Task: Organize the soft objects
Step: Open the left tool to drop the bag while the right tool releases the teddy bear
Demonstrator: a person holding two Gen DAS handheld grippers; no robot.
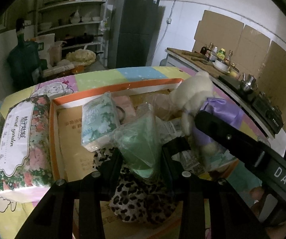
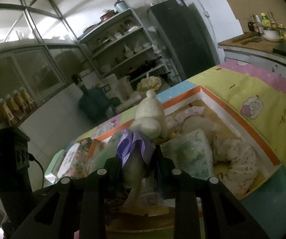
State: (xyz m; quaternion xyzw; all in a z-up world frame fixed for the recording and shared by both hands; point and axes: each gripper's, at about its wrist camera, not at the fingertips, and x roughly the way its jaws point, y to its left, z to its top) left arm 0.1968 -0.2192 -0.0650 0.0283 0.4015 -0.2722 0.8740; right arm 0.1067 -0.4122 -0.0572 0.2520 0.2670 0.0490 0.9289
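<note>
My left gripper point(image 1: 142, 155) is shut on a green cloth in a clear plastic bag point(image 1: 141, 137), held over the orange-rimmed cardboard box point(image 1: 53, 123). My right gripper point(image 2: 136, 163) is shut on a white plush toy point(image 2: 151, 117) with a purple ribbon point(image 2: 133, 147). In the left wrist view that plush toy point(image 1: 194, 93) hangs over the box's right side, with the right gripper's black body point(image 1: 242, 143) beside it. In the box lie a teal floral tissue pack point(image 1: 99, 119), a leopard-print piece point(image 1: 133, 195) and a flowered neck pillow point(image 2: 240, 159).
A large floral tissue pack point(image 1: 21, 139) lies outside the box on the left, on the pastel patchwork cloth point(image 2: 262, 91). Behind stand a shelf rack point(image 1: 73, 20) and a dark fridge point(image 1: 135, 29). A counter point(image 1: 202, 59) with bottles, a bowl and a stove runs along the right.
</note>
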